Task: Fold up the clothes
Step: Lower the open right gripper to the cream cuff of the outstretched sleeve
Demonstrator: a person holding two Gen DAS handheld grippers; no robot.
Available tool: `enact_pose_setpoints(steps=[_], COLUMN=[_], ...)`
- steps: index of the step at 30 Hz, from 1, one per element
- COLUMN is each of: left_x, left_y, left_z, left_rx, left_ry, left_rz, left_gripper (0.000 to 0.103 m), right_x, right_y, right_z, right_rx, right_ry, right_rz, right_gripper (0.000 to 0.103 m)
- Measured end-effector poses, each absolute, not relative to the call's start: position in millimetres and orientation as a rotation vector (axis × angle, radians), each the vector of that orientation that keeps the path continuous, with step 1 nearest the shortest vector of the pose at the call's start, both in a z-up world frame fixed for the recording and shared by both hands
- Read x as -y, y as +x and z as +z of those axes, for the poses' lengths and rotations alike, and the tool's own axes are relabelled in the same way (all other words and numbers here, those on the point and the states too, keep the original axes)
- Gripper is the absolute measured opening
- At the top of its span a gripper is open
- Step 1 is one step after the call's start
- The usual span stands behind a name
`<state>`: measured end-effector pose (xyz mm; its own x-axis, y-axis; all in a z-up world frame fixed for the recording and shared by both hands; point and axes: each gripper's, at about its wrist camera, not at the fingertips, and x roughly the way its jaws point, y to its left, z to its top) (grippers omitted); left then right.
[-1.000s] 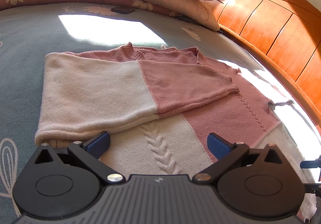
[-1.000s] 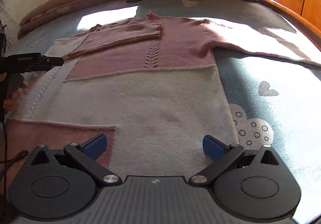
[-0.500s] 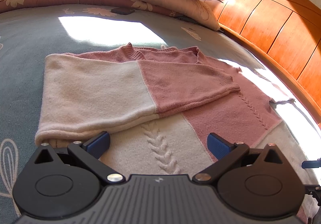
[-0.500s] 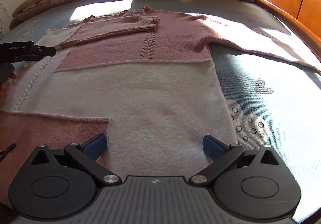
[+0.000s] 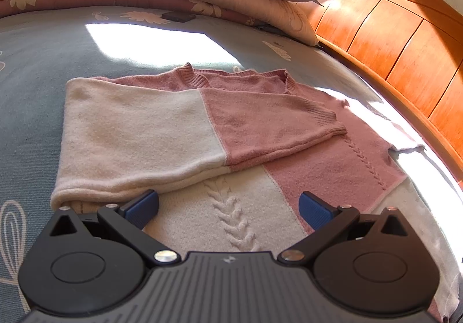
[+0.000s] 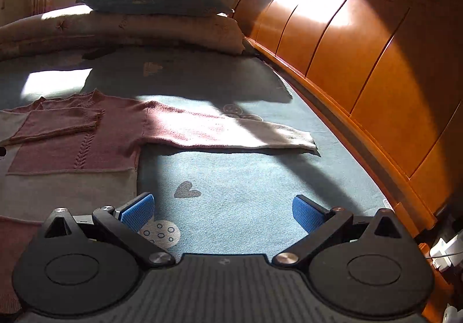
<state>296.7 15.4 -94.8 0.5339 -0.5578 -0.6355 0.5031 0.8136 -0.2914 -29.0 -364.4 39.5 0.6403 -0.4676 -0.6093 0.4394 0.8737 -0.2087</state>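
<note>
On the bed (image 6: 246,178), the sweater's (image 5: 231,131) unfolded sleeve (image 6: 231,131) is lying crosswise ahead of the right hand-held gripper (image 6: 221,211), the nearer one; both it and the left hand-held gripper (image 5: 228,208) are gaping empty.

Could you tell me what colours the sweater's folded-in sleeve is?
Cream near the shoulder, pink toward the cuff: the folded sleeve, clearest in the left wrist view.

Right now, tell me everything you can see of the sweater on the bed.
The sweater is a soft-looking knit in pink and cream blocks, with a cable braid down the front and a ribbed neckline. It lies flat, front up, on the blue bedspread. One sleeve is already folded across the chest; the other sleeve still stretches out toward the wooden headboard. Neither open gripper holds it.
</note>
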Motion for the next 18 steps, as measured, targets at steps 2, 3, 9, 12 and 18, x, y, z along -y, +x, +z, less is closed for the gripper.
enact_pose_setpoints(steps=[2, 3, 9, 12, 18], left_x=[-14, -13, -10, -9, -4], left_y=[296, 296, 292, 287, 281], left_z=[-95, -94, -93, -94, -95], left_rx=[-0.783, -0.783, -0.774, -0.762, -0.747], left_ry=[-0.068, -0.063, -0.045, -0.009, 0.070], left_rz=[-0.626, -0.622, -0.586, -0.575, -0.568], left_gripper=[0.102, 0.102, 0.102, 0.102, 0.102], right_x=[367, 368, 370, 363, 354], right_y=[-41, -46, -48, -27, 28], right_z=[62, 73, 92, 62, -13], right_rx=[-0.693, -0.682, -0.642, -0.656, -0.710], right_ry=[-0.111, -0.141, -0.141, -0.093, 0.053], right_rz=[-0.550, -0.562, -0.555, -0.521, -0.445], right_gripper=[0.103, 0.103, 0.103, 0.103, 0.103])
